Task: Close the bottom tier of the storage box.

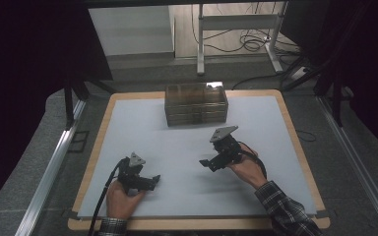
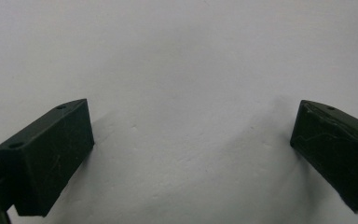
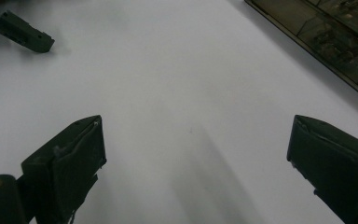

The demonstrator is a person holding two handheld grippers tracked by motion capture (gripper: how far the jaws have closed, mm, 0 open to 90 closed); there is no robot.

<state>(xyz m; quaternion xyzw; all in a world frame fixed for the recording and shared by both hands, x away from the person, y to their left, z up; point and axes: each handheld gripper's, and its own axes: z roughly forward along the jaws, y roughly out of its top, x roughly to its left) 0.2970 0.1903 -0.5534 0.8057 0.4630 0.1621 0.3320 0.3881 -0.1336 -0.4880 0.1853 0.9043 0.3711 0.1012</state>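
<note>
While both tools (image 1: pixel 153 179) (image 1: pixel 205 162) gape empty, the clear drawer box (image 1: pixel 195 103) (brownish, stacked trays) stands beyond.

plaid sleeves (image 1: pixel 285 212), black grippers with grey three-cornered plates (image 1: pixel 223 132) and black cables (image 1: pixel 103 196).

In the left gripper view, the left gripper (image 2: pixel 193 149) looks down on a pale grey-white mat (image 2: pixel 186 60), its two black jaws set wide apart with nothing between them. One jaw rises from the lower left corner as a blocky black pad, its flat inner face turned toward the gap, with two small holes on its top edge. The other jaw enters from the lower right, its face scuffed and scratched. The mat lies behind and between both jaws, bare and smooth, with faint soft shadows on it beside each jaw and a few slight dimples in its surface near the gap.
</note>
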